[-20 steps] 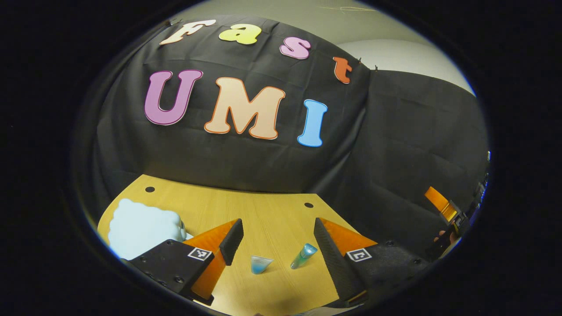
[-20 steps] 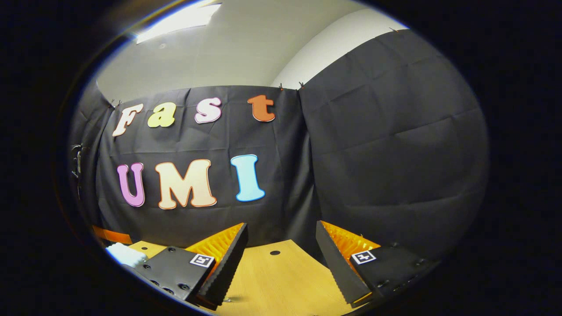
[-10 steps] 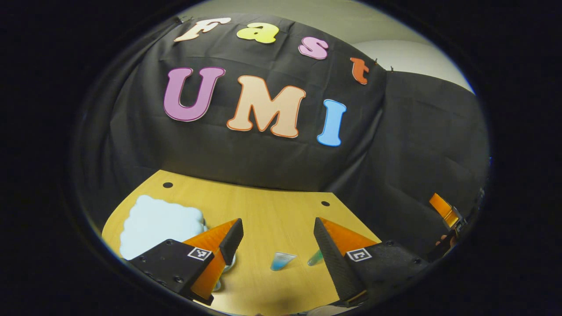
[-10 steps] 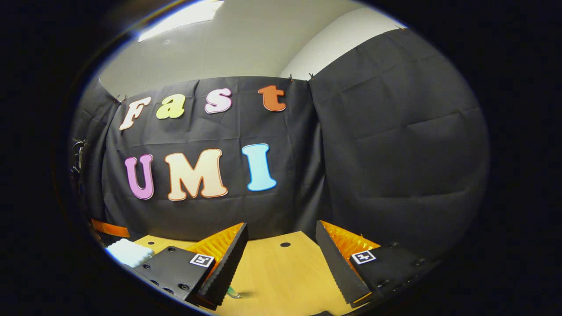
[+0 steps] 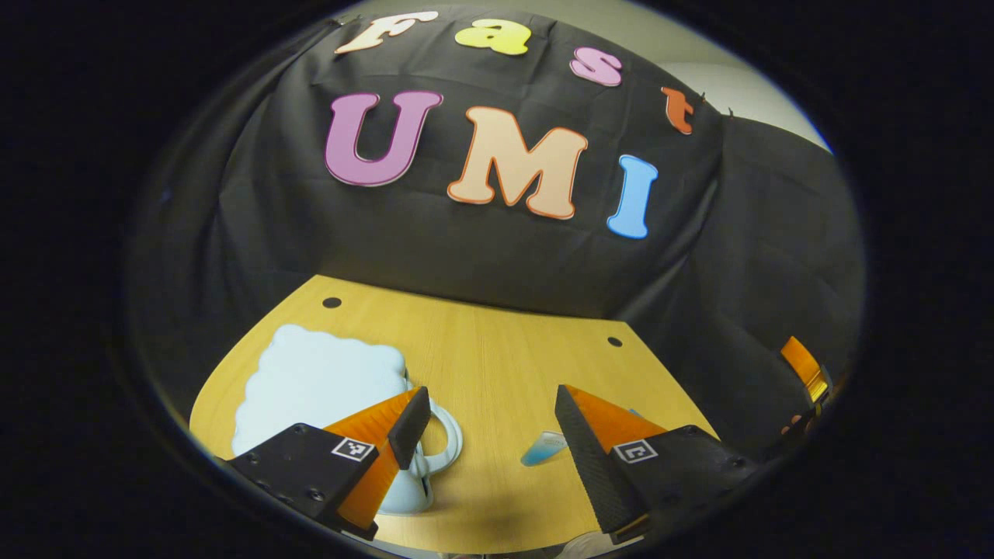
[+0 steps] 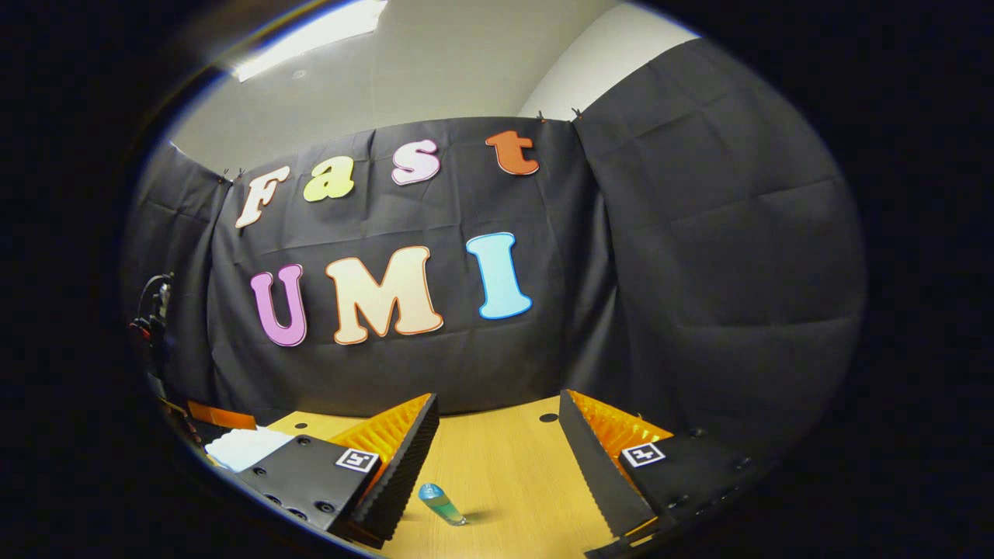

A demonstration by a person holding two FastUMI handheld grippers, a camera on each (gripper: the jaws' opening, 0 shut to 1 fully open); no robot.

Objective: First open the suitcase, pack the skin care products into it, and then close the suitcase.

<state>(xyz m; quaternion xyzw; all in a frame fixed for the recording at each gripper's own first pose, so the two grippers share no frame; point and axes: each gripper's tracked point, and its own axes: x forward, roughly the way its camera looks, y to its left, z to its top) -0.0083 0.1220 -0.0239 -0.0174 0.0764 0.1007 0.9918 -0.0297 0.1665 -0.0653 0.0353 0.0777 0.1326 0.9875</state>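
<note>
Standing by the worktop, I see the left gripper hanging just above it with its jaws apart and nothing between them; the pale blue, scallop-edged suitcase lies flat and closed at that gripper's left side, its looped handle just beside the left finger. It looks like a small moulded shell, light and rigid but smooth, so I would expect a pinch on the handle or the lid's rim to hold better than the broad face. 1 small blue tube lies near the right finger; a blue-capped bottle lies on its side in front of the right gripper, which is also spread and empty. Both products seem light, slick and apt to roll; gripping across the body should suit.
</note>
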